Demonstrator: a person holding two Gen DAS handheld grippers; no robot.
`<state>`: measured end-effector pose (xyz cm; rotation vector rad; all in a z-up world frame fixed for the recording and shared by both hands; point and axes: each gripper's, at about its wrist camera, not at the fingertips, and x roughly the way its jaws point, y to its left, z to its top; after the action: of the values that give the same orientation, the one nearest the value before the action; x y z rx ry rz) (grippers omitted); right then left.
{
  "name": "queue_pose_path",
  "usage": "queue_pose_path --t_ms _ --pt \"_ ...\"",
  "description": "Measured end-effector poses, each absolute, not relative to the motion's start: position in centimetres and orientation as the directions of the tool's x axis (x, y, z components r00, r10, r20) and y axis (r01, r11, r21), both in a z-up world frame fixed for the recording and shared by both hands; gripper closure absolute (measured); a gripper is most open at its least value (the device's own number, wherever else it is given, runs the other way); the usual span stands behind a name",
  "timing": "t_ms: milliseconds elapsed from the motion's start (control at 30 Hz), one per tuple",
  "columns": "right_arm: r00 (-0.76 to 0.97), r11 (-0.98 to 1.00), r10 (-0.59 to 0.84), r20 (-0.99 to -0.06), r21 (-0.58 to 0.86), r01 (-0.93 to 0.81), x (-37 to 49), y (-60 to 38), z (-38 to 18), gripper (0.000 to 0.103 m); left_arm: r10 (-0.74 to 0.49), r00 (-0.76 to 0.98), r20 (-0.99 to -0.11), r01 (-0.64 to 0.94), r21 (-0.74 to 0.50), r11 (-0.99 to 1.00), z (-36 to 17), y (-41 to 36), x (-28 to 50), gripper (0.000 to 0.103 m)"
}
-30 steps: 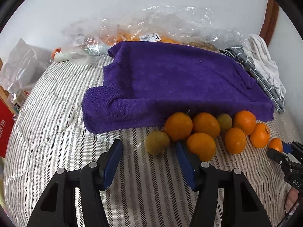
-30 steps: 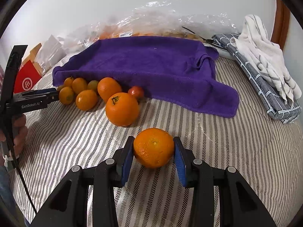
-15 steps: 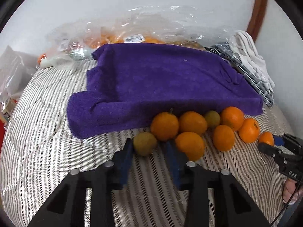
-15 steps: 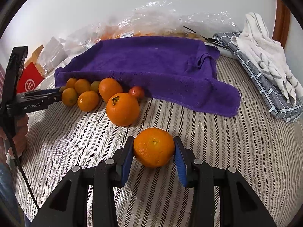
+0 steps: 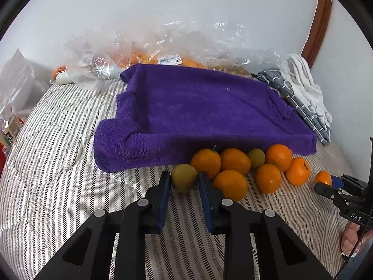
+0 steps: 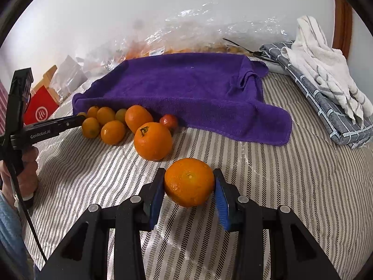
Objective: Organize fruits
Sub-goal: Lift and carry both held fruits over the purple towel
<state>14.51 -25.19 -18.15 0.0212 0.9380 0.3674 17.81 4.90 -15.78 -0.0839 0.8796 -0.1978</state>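
Over the last second the left gripper (image 5: 184, 182) has slid forward and narrowed from a wide spread until its blue pads sit either side of the small greenish fruit (image 5: 184, 177) at the lower middle of the left view. The pads look to be touching the skin, though the angle leaves it unsure whether they truly pinch it yet. That suggests the green one is about to be pulled out of the pile.

The right gripper (image 6: 189, 186) has not changed: it pinches a large orange (image 6: 189, 182) low in the right view, just off the striped bedcover (image 6: 291, 186).

The other oranges (image 5: 233, 172) crowd against the front edge of the purple towel (image 5: 205, 109), and one touches the right pad's outer side, so lifting straight back toward the camera seems the safer path. Open bedcover lies to the lower left of the left view and to the right of the held orange. Folded cloths (image 6: 326, 81) fill the right edge.
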Motion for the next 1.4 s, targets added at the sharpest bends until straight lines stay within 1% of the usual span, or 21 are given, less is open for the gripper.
queue_pose_path --t_ms 300,500,667,767,833,933,1000,1100,1233,1400 --pt "0.540 0.931 0.355 -0.763 0.235 -0.279 14.5 -26.0 -18.0 0.063 -0.210 0.655 -0.726 0.129 -0.167 0.978 -15.2 5.2 17.2 0.079" --pt "0.546 0.937 0.343 -0.764 0.239 -0.254 14.6 -26.4 -17.9 0.063 -0.219 0.682 -0.698 0.121 -0.187 0.975 -14.5 5.3 16.9 0.079" --pt "0.521 0.943 0.322 -0.790 0.222 -0.246 14.6 -26.6 -17.8 0.063 -0.185 0.729 -0.659 0.113 -0.151 0.982 -13.2 5.0 15.9 0.079" --pt "0.534 0.948 0.309 -0.787 0.207 -0.243 14.3 -26.9 -16.5 0.063 -0.216 0.743 -0.634 0.127 -0.183 0.975 -11.8 4.6 15.0 0.079" --pt "0.556 0.953 0.293 -0.778 0.188 -0.239 14.3 -27.3 -15.2 0.063 -0.215 0.746 -0.631 0.125 -0.185 0.975 -11.0 4.3 14.6 0.079" --pt "0.589 0.957 0.280 -0.758 0.175 -0.230 15.0 -27.8 -13.0 0.063 -0.151 0.762 -0.630 0.110 -0.103 0.989 -9.1 3.3 13.8 0.079" --pt "0.607 0.959 0.278 -0.745 0.177 -0.222 15.7 -28.0 -11.7 0.063 -0.125 0.765 -0.631 0.104 -0.071 0.992 -8.0 2.9 13.4 0.079" --pt "0.641 0.964 0.264 -0.720 0.172 -0.203 16.9 -28.3 -9.9 0.063 -0.129 0.777 -0.616 0.107 -0.073 0.992 -6.3 3.1 13.1 0.079" --pt "0.660 0.958 0.285 -0.696 0.223 -0.179 18.9 -28.8 -8.1 0.063 -0.093 0.798 -0.596 0.073 -0.057 0.996 -4.5 3.1 14.3 0.079" --pt "0.689 0.960 0.271 -0.672 0.242 -0.142 21.3 -28.7 -6.8 0.063 -0.089 0.814 -0.574 0.060 -0.069 0.996 -3.4 2.9 17.2 0.079"
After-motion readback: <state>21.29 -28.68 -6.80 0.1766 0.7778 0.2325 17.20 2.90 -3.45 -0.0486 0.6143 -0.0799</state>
